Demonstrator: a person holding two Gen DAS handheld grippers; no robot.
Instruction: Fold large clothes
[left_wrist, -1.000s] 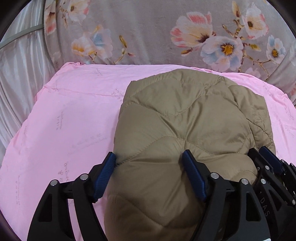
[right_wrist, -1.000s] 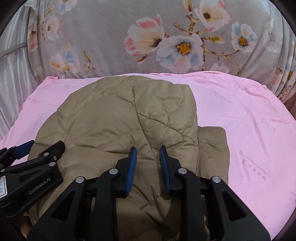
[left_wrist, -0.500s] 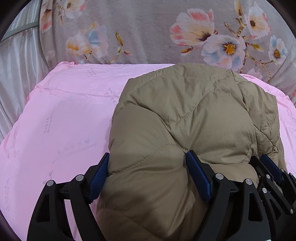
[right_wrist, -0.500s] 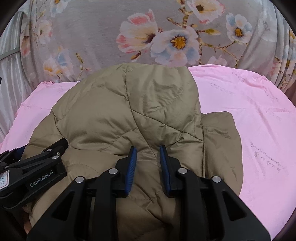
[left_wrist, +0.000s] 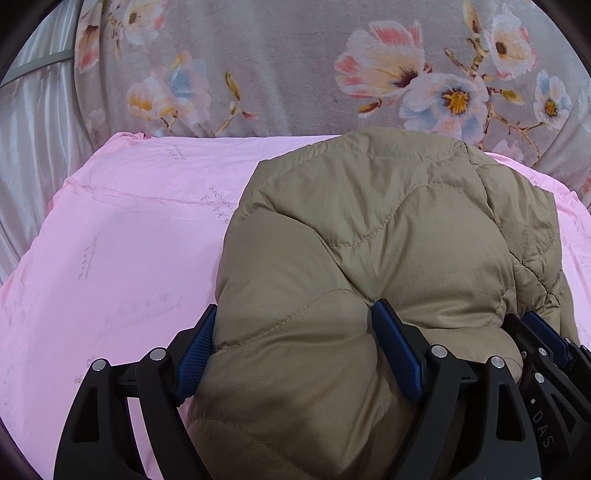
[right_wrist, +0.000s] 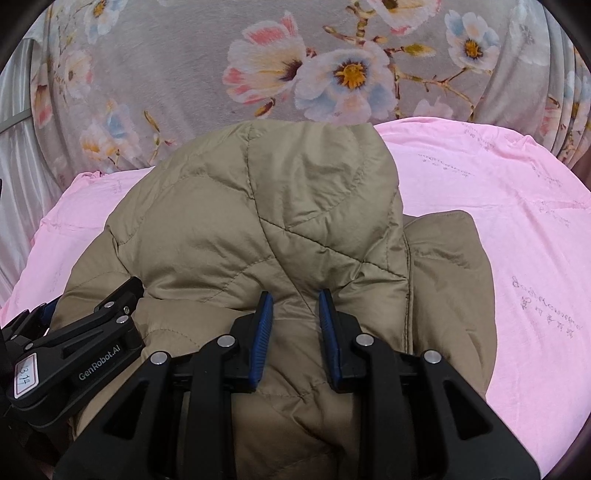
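A tan quilted puffer jacket (left_wrist: 369, 240) lies bunched on the pink sheet (left_wrist: 129, 258); it also shows in the right wrist view (right_wrist: 277, 221). My left gripper (left_wrist: 295, 332) is clamped on a thick puffy fold of the jacket, jaws wide around the padding. My right gripper (right_wrist: 295, 317) is shut on a narrower pinch of the jacket and also shows at the right edge of the left wrist view (left_wrist: 543, 350). The left gripper shows at lower left of the right wrist view (right_wrist: 74, 350). Both hold the near edge lifted; a lower layer (right_wrist: 450, 277) sticks out to the right.
The pink sheet (right_wrist: 517, 240) covers the bed on both sides of the jacket. A grey floral curtain (left_wrist: 295, 66) hangs behind the bed. Pale satin drapes (left_wrist: 33, 122) hang at the far left.
Both grippers have lifted the near edge of the jacket and carried it forward. The jacket now rises higher and bulges toward the curtain, hiding more of the far sheet.
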